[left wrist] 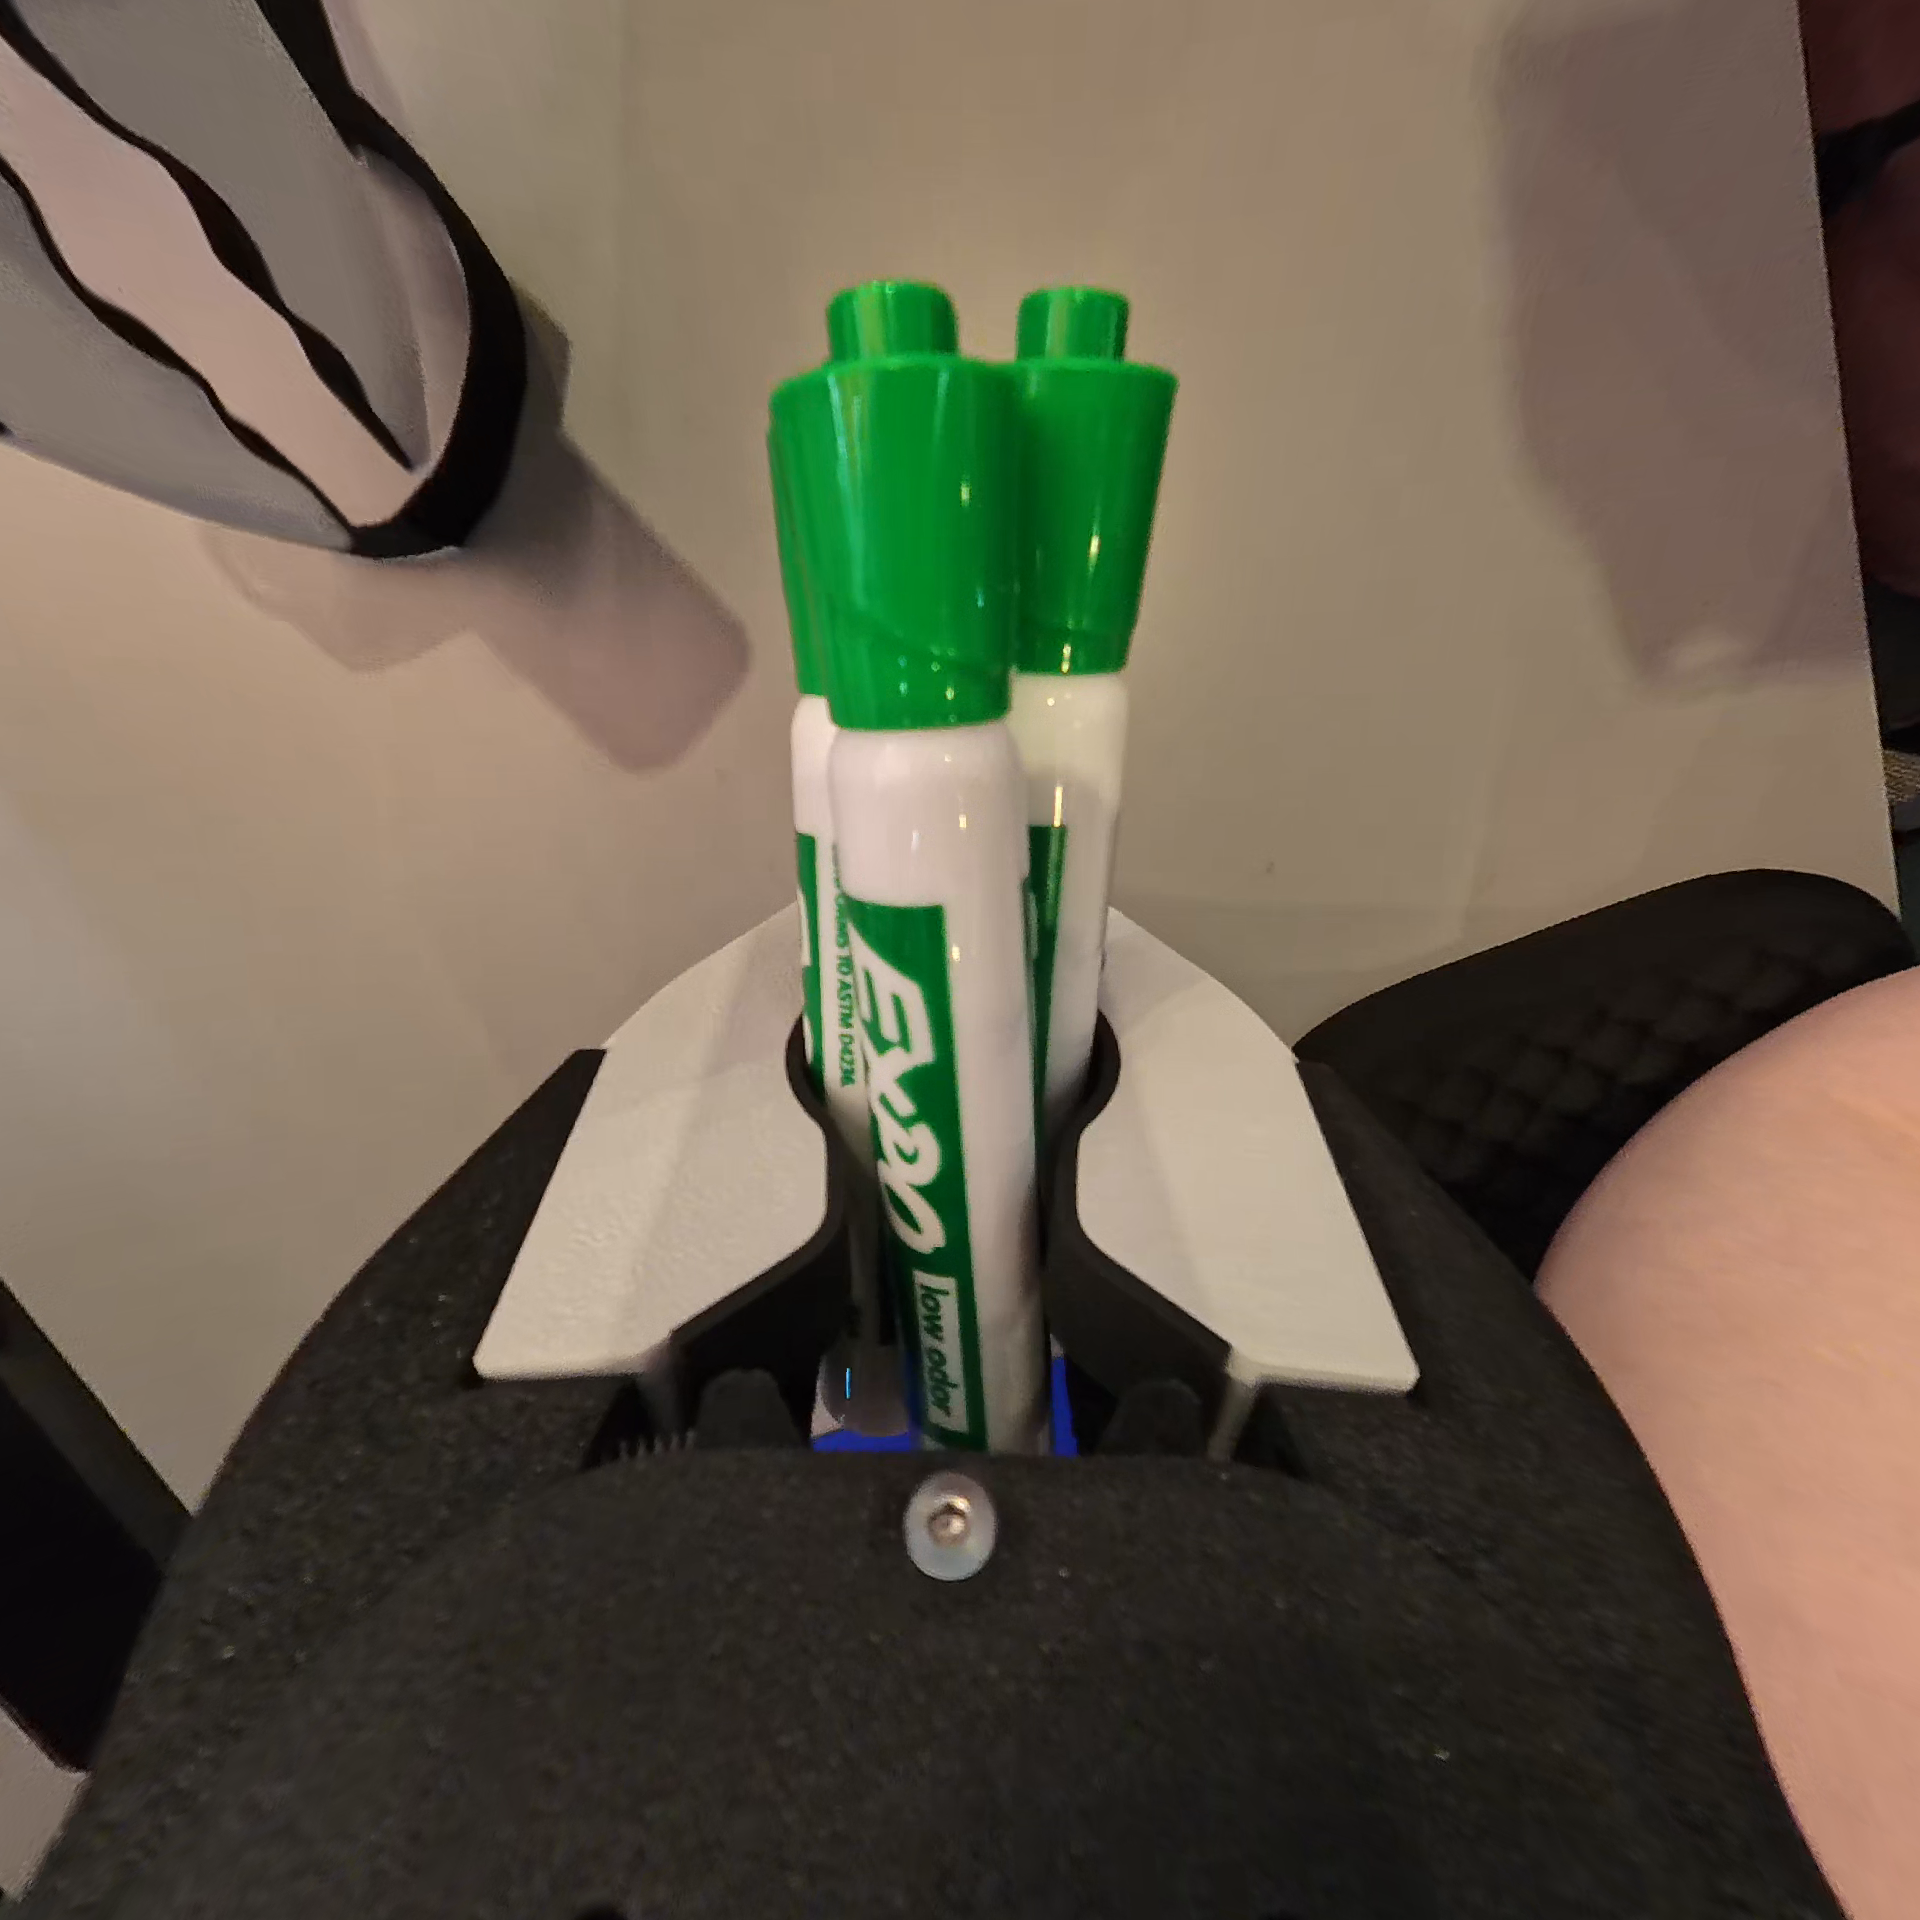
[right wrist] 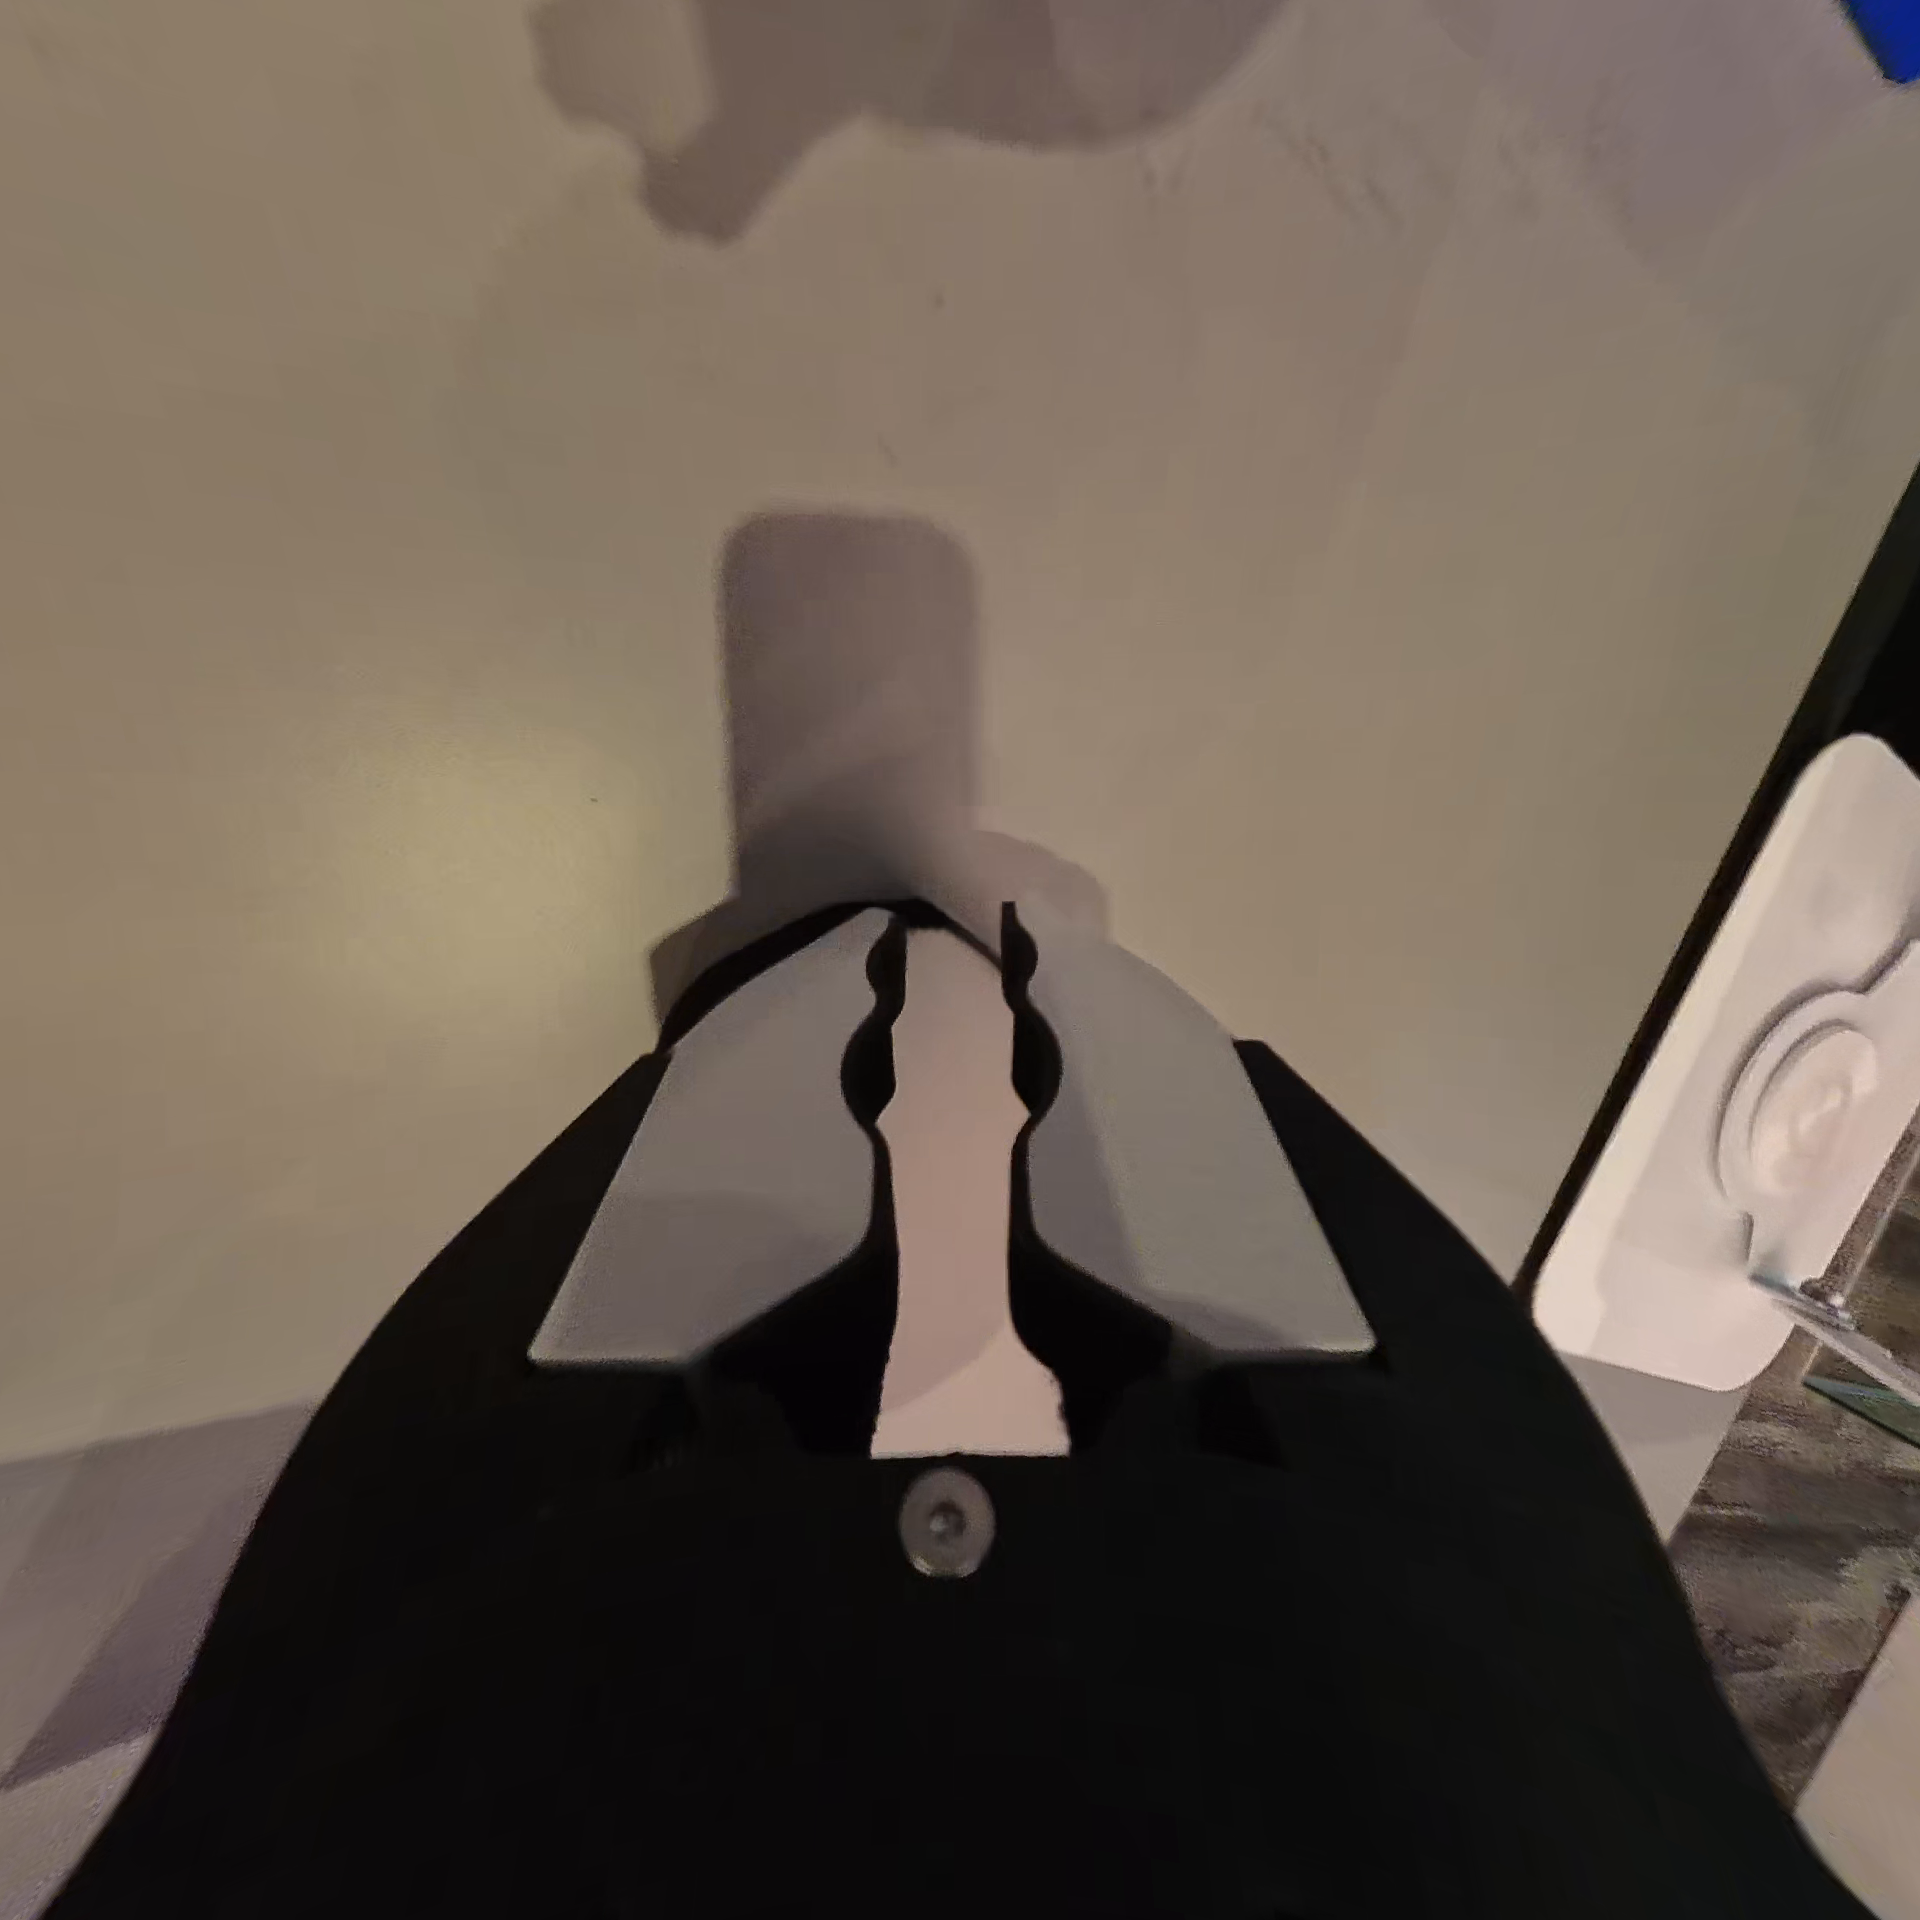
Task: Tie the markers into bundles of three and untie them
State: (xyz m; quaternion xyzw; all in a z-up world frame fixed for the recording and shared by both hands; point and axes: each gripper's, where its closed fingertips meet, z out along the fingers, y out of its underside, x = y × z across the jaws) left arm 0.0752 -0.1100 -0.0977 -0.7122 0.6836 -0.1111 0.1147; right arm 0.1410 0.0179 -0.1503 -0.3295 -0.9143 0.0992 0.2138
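Note:
Three white markers with green caps stand together between the fingers of my left gripper, which is shut on them, caps pointing away over the white table. I cannot make out any tie around them. My right gripper shows at the upper left of the left wrist view, apart from the markers. In its own view the right gripper is open by a narrow gap and holds nothing, above the bare table. A thin black line runs along its left fingertip; I cannot tell what it is.
A black mesh chair seat and part of a person's limb lie at the right of the left wrist view. A white moulded plastic piece sits past the table's right edge, above patterned floor. A blue object shows at the top right corner. Tip to tip, the grippers are about 15 cm apart.

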